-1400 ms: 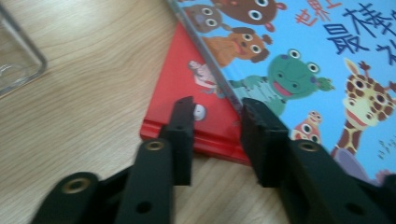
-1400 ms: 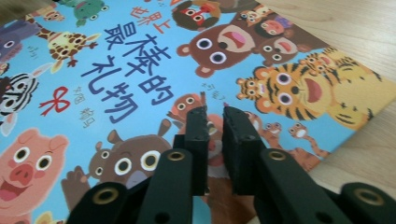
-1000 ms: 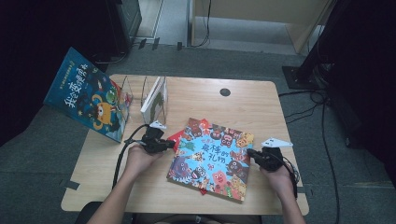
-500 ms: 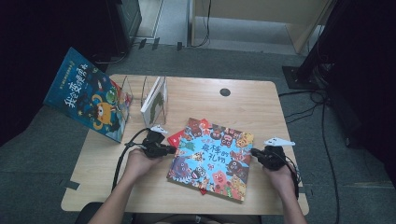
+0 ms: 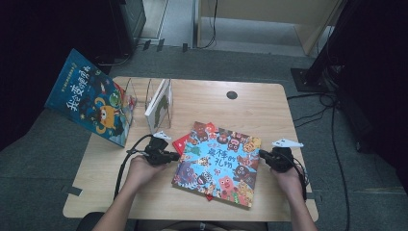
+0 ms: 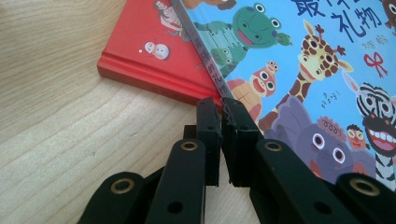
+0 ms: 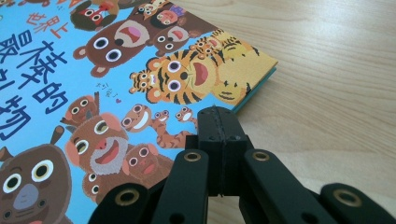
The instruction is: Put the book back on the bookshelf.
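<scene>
Pale wood makes up the table [image 5: 269,110], which stands on grey carpet with dark furniture and cables behind it. Nearest the person, both forearms come up from the table's front edge. The left gripper [image 5: 172,156] lies at the left edge of the blue book [image 5: 219,163], its jaws nearly pressed together with a thin slit between them; they have just parted a trifle, and nothing sits in the slit. In the left gripper view its tips [image 6: 223,107] rest at the blue book's spine [image 6: 205,51], touching or just over it, I cannot tell which. The right gripper [image 5: 263,156] meets the blue book's right edge, jaws pressed fully together and holding nothing; in the right gripper view the tips [image 7: 218,119] lie over the cover [image 7: 93,93] near its corner. The blue book lies flat, slightly turned, near the table's front middle, on top of a red book [image 6: 154,46] that pokes out at its left. Beyond the blue book, to its left, a wire rack [image 5: 144,94] holds a white book [image 5: 159,106] upright. Left of the rack, another book [image 5: 91,103] leans off the table's edge.
</scene>
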